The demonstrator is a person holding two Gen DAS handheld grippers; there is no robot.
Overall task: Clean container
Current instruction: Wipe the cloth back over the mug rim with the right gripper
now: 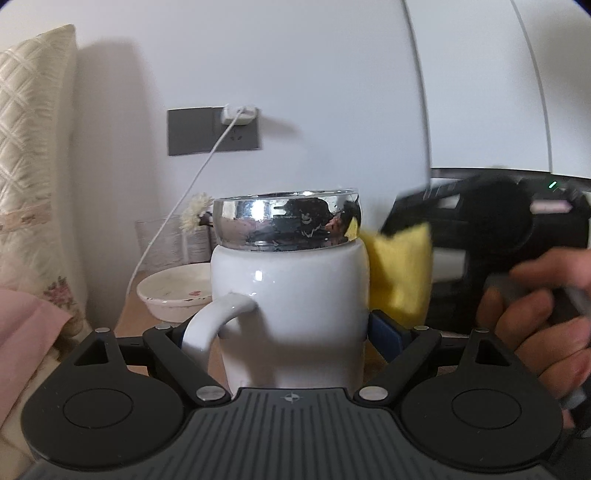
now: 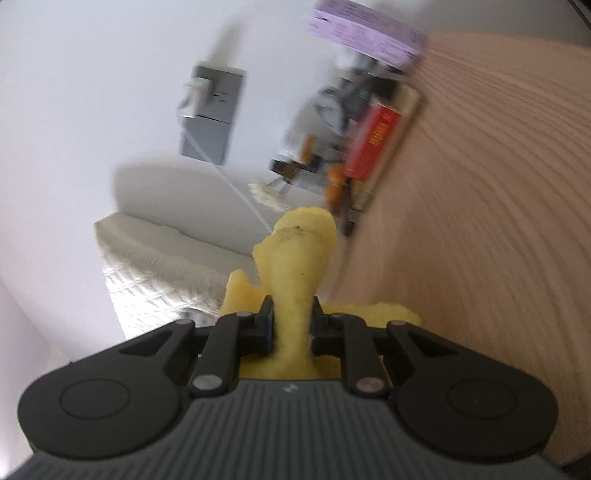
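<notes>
Setting: white wall [image 1: 295, 74] behind a wooden table [image 2: 480, 184], with a quilted cream headboard [image 1: 29, 129] at the table's left edge.
Container: white ceramic mug [image 1: 295, 302] with a shiny chrome rim band [image 1: 288, 221], upright, handle turned to the left; it stands toward the table's front, close to the camera in the left wrist view.
Left gripper [image 1: 293, 332]: jaws closed around the lower body of the mug, one on each side.
Sponge: yellow sponge [image 2: 299, 258], crumpled, just beside the mug's right flank; whether it touches the mug I cannot tell.
Right gripper [image 2: 293, 325]: jaws clenched on the sponge, which bulges out past them; blurred in the left wrist view, with the person's hand [image 1: 543, 325] on it.
Behind the mug: shallow white dish [image 1: 173, 295] to the left rear, a clear glass [image 1: 162, 243] with a pale dried flower [image 1: 195, 214] near the back edge.
Wall fittings: grey socket plate [image 1: 210, 131] with a white charger [image 1: 240, 112] and its cable [image 1: 177, 206] hanging down.
Far end: red box [image 2: 373, 147] and a purple packet [image 2: 362, 29], both blurred.
</notes>
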